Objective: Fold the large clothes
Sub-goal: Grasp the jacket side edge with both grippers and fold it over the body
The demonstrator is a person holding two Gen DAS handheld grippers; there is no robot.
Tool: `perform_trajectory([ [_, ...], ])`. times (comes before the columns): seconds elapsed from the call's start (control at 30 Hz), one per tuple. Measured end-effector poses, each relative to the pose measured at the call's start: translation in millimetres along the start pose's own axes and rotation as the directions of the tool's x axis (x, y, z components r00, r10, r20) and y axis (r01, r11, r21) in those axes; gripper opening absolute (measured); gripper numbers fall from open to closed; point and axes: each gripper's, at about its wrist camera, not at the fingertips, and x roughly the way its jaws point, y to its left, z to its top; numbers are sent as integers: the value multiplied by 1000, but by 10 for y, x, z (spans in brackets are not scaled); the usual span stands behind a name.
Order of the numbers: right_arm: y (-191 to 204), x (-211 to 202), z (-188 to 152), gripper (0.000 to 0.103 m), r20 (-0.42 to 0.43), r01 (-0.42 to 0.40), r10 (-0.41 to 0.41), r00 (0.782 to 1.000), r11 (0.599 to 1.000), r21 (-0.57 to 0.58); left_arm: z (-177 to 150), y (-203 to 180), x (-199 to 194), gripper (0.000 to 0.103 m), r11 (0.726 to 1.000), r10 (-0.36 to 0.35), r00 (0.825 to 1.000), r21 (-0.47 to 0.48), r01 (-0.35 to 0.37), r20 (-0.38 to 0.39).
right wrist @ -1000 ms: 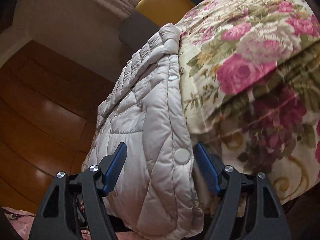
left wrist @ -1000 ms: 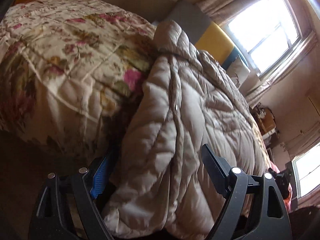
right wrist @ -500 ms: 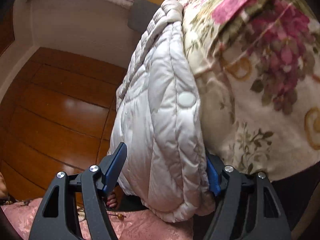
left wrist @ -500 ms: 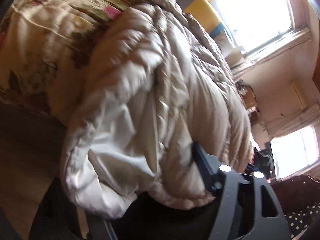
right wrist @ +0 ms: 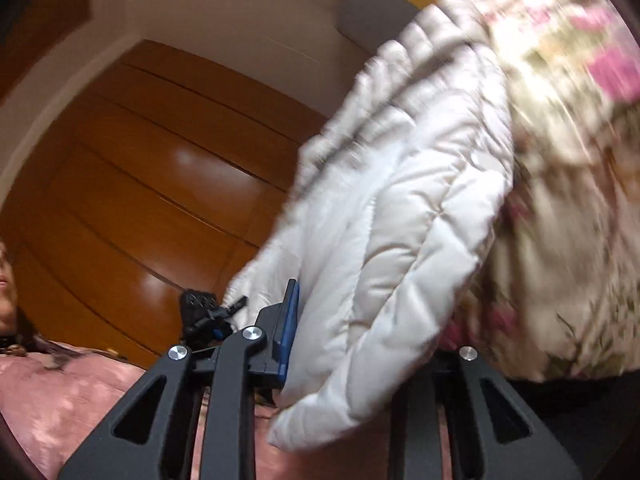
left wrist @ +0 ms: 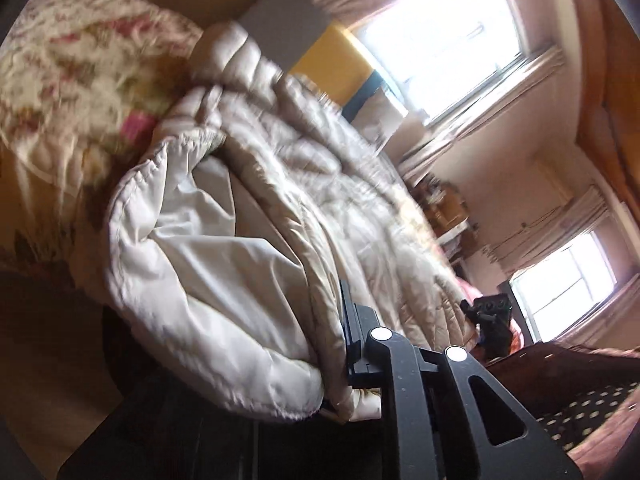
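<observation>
The left gripper (left wrist: 320, 364) has just been closing and now pinches the hem of a pale quilted puffer coat (left wrist: 288, 200); only one of its fingers (left wrist: 352, 344) is in view, pressed against the bunched fabric, with the coat's smooth white lining rolled outward over the other. The coat lies along a bed under a floral bedspread (left wrist: 76, 80), its hem hanging over the near edge. Beyond it stand a grey and yellow headboard (left wrist: 320, 52) and bright windows (left wrist: 452, 44).

The right gripper (right wrist: 344, 332) has likewise just been closing and clamps the hem's other corner, a blue pad (right wrist: 289, 328) flat against the padding. Wooden wardrobe doors (right wrist: 140, 184) fill the left of that view.

The step in hand looks like grasping both bottom corners. Next, both should probably lift together and carry the hem toward the collar, kept level so the thick coat folds evenly.
</observation>
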Motion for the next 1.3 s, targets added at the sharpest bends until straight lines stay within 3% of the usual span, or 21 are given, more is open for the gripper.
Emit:
perform_trajectory([
  [0.13, 247, -122, 136, 23, 60, -81, 84, 995, 995, -57, 86, -187, -257, 14, 994, -99, 988, -24, 103, 118],
  [0.3, 511, -265, 205, 23, 99, -165, 177, 979, 979, -117, 59, -337, -469, 14, 983, -181, 972, -7, 184, 147],
  [0.4, 609, -426, 213, 23, 114, -214, 232, 966, 965, -149, 60, -467, -614, 14, 965, -256, 950, -7, 262, 181],
  [0.53, 703, -598, 171, 23, 127, -266, 289, 949, 949, -168, -15, -576, -802, 14, 917, -367, 903, -78, 392, 225],
  [0.7, 857, -803, -40, 23, 111, -381, 396, 911, 914, -136, -115, -758, -1059, 14, 894, -400, 882, -105, 436, 249],
  [0.83, 928, -906, 24, 23, 122, -442, 459, 880, 886, -143, -62, -882, -1133, 17, 875, -449, 863, -81, 477, 231],
  [0.93, 907, -904, 127, 23, 152, -447, 464, 873, 884, -135, 73, -852, -1065, 18, 883, -434, 873, -86, 461, 220],
  [1.17, 558, -487, 581, 23, 220, -352, 341, 914, 936, 9, 606, -625, -633, 18, 924, -326, 932, -155, 350, 156],
  [1.3, 248, -296, 759, 23, 260, -307, 273, 926, 947, 98, 864, -446, -287, 18, 937, -274, 955, -194, 291, 111],
])
